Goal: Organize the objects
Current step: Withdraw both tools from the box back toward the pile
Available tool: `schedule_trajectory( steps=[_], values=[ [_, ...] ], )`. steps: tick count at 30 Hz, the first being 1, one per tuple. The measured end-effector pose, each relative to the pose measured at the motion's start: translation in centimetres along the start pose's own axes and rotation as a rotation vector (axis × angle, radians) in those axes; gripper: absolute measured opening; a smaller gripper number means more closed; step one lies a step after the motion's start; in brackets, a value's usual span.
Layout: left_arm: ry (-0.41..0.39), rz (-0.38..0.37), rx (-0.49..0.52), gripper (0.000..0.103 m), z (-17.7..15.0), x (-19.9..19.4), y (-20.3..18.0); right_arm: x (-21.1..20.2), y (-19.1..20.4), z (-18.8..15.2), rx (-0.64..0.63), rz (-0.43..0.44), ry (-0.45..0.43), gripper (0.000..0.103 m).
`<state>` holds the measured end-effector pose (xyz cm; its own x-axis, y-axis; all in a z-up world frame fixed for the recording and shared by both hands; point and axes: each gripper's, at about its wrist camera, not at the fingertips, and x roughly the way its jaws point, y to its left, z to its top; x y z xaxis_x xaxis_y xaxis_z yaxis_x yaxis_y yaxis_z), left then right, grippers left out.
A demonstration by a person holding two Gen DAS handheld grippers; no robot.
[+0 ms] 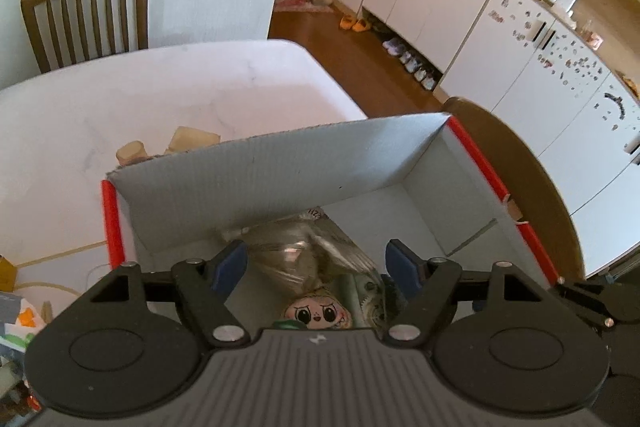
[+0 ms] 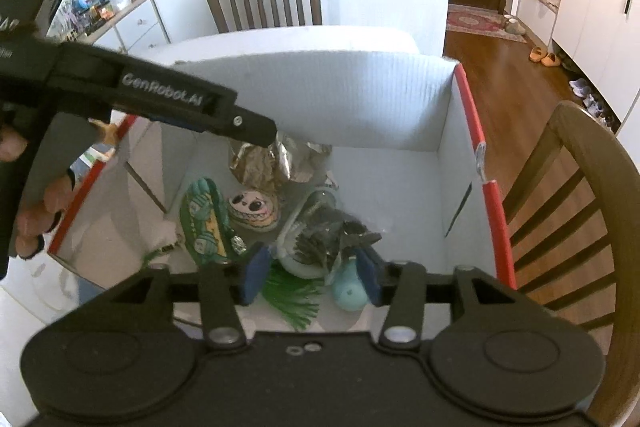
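Both grippers are held above an open white cardboard box (image 1: 280, 163) with red-edged rims. Ahead of the left gripper (image 1: 316, 261) the far wall of the box stands upright; the red rim (image 1: 110, 223) runs just to its left and the other rim well to its right, with bare box floor (image 1: 424, 223) seen to the right of its fingers. Its jaws are spread apart over a crinkled clear plastic bag (image 1: 296, 255), and the blue pads (image 1: 230, 263) are not seen to press on it.

The right gripper (image 2: 312, 277) is also seen with its jaws apart and nothing clamped between them. Below and ahead of it lie a dark spiky item in clear wrap (image 2: 332, 235), a pale blue soft toy (image 2: 350, 293) by its right pad, and green fringed strands (image 2: 294, 301) beneath its gap. Further ahead and to the left are seen a round face-printed toy (image 2: 254, 209), a green figure-shaped toy (image 2: 204, 223) and a foil-like bundle (image 2: 260, 163) against the far wall.

The left gripper's body, held by a hand (image 2: 32, 215), crosses the upper left of the right wrist view above the box's left rim. The box rests on a white table (image 1: 160, 99); two wooden blocks (image 1: 176, 145) are seen just beyond its far wall. Wooden chairs (image 2: 576, 211) stand to the right and beyond the table.
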<state>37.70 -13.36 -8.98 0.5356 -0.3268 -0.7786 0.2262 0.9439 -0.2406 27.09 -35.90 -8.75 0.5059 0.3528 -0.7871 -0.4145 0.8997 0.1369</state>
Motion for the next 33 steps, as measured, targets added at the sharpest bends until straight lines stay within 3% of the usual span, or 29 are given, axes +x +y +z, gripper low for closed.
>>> schedule_trajectory(
  steps=[25, 28, 33],
  values=[
    [-0.154, -0.087, 0.098, 0.076, -5.7, -11.9, 1.4, -7.2, 4.5, -0.7, 0.083, 0.020, -0.147, 0.082],
    [-0.169, -0.076, 0.120, 0.086, -6.5, -13.2, 1.9, -7.8, 5.4, -0.9, 0.093, 0.018, -0.167, 0.085],
    [-0.166, -0.092, 0.084, 0.086, -8.0, -14.9, 4.1, -8.6, 7.4, -1.4, 0.108, 0.026, -0.197, 0.090]
  ],
)
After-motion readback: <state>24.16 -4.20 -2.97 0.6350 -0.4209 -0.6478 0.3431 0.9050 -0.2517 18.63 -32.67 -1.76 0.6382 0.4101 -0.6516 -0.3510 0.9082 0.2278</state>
